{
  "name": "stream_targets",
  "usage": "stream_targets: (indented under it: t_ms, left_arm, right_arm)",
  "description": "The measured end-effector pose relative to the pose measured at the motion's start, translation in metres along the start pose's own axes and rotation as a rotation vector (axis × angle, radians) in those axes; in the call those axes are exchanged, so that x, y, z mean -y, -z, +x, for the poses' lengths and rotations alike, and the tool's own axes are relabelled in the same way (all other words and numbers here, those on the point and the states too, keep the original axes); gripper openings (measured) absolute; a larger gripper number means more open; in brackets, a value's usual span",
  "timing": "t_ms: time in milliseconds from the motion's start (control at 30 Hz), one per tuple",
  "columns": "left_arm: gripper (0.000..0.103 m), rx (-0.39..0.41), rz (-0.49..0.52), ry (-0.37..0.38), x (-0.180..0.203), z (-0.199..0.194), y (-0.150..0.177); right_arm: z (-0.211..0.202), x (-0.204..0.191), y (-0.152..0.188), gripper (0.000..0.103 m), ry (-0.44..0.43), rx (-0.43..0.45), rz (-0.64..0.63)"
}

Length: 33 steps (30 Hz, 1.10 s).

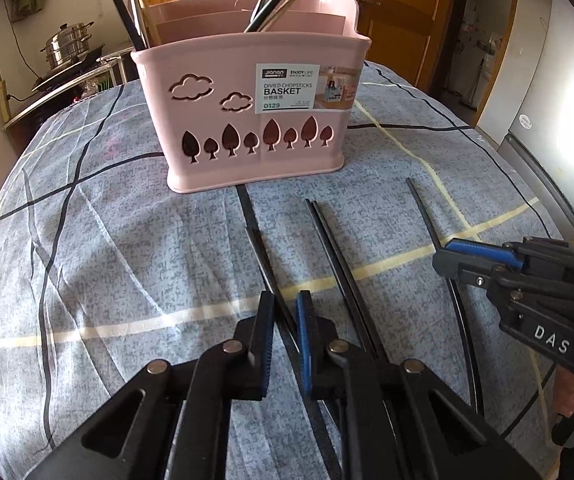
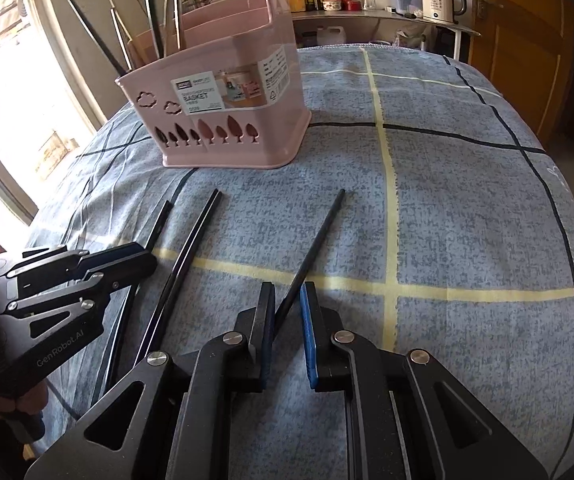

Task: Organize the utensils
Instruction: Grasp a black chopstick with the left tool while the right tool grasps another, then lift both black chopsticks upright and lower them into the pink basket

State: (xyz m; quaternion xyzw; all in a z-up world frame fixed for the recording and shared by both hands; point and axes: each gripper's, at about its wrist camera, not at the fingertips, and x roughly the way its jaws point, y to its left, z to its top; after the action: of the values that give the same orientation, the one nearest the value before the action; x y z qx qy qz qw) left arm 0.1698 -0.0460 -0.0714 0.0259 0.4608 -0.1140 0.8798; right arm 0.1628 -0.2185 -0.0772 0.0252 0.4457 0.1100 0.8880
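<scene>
Daylight is flooding in from a blown-out white window (image 2: 15,92) at the left of the right wrist view, washing out detail there. The blue-grey checked cloth-covered table (image 1: 127,240) is lying evenly lit, with only soft shadows falling beside the pink plastic chopstick basket (image 1: 247,140). Both fisheye views are bending straight lines and darkening into black corners. Focus is holding sharp centrally, softening toward the edges.

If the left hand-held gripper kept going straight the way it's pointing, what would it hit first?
Probably the checked cloth, since the left hand-held gripper tilts steeply down, with a black chopstick between its fingers. The pink basket stands farther ahead; depth is unclear.
</scene>
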Motion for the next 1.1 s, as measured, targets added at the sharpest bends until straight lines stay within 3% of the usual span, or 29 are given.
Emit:
stream_targets:
  t_ms: [267, 567, 800, 1100]
  left_arm:
    - [0.008, 0.005, -0.010, -0.011, -0.015, -0.002, 0.003]
    - [0.009, -0.014, 0.023, -0.045, -0.010, -0.004, 0.005]
    - [0.008, -0.014, -0.001, -0.013, -0.015, -0.005, 0.003]
    - [0.006, 0.105, -0.017, 0.043, -0.022, -0.050, -0.005]
  right_arm:
    - [0.008, -0.004, -0.006, 0.013, -0.032, -0.001, -0.008]
    - [0.007, -0.020, -0.001, 0.013, 0.012, -0.025, -0.089]
    - [0.007, -0.027, -0.002, 0.005, -0.024, -0.019, -0.097]
    - [-0.029, -0.037, -0.007, 0.005, -0.076, 0.085, -0.107]
